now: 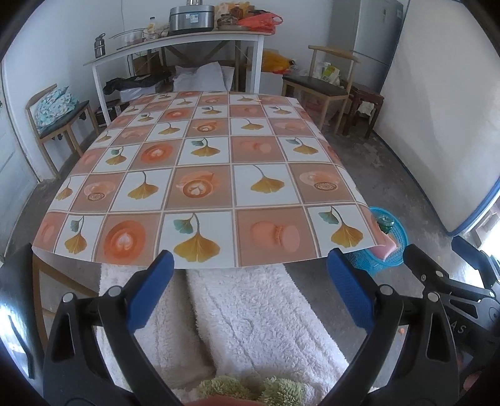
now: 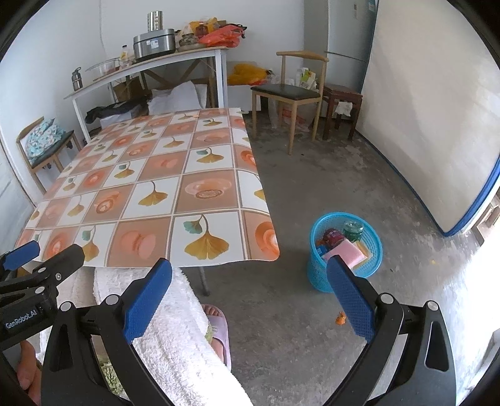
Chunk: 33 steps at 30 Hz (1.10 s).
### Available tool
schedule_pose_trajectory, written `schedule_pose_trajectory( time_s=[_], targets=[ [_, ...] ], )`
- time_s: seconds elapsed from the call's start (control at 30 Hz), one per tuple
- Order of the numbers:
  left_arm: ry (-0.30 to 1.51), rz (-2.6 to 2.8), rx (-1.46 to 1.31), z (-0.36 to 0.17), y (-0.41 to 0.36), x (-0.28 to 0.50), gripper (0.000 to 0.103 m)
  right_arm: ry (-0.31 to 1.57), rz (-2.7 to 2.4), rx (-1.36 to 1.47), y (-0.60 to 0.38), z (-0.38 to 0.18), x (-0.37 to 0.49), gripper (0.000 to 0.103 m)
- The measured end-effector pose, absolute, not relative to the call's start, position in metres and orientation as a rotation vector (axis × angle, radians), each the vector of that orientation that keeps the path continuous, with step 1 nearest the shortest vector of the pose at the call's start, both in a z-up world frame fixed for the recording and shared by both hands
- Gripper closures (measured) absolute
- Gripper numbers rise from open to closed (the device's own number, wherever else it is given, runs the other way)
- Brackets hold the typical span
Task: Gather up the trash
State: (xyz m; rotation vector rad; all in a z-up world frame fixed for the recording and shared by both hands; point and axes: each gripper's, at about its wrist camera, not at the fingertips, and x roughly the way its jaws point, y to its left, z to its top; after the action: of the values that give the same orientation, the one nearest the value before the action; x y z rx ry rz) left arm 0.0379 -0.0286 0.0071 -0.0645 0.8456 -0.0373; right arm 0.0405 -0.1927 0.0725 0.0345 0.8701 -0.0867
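Both the left gripper [image 1: 250,290] and right gripper [image 2: 250,296] hang with fingers apart and empty; trash fills the blue basket [image 2: 345,251] at three o'clock of the table [image 2: 150,200], one orange scrap [image 2: 340,319] remains on the floor.

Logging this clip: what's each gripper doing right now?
Left gripper: open, holding nothing.
Right gripper: open, holding nothing.

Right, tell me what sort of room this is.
Most likely a home kitchen-dining room: a dining table under a patterned cloth, a side table crowded with cookware, a fridge in the corner, and a blue trash basket on the floor.
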Motion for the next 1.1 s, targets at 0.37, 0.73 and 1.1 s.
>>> schedule_pose_trajectory(
  time_s=[0.37, 0.73, 1.1],
  targets=[
    [0.854, -0.027, -0.071, 0.007, -0.027, 0.041, 0.009, 0.871, -0.097, 0.038, -0.195, 0.072, 0.040, 0.007],
    [0.857, 0.027, -0.080, 0.007, -0.010, 0.045, 0.009, 0.877, -0.098, 0.039, -0.197, 0.068, 0.041, 0.007],
    [0.865, 0.035, -0.068, 0.006, -0.009, 0.045, 0.009, 0.879, -0.097, 0.038, -0.197, 0.067, 0.040, 0.007]
  ],
)
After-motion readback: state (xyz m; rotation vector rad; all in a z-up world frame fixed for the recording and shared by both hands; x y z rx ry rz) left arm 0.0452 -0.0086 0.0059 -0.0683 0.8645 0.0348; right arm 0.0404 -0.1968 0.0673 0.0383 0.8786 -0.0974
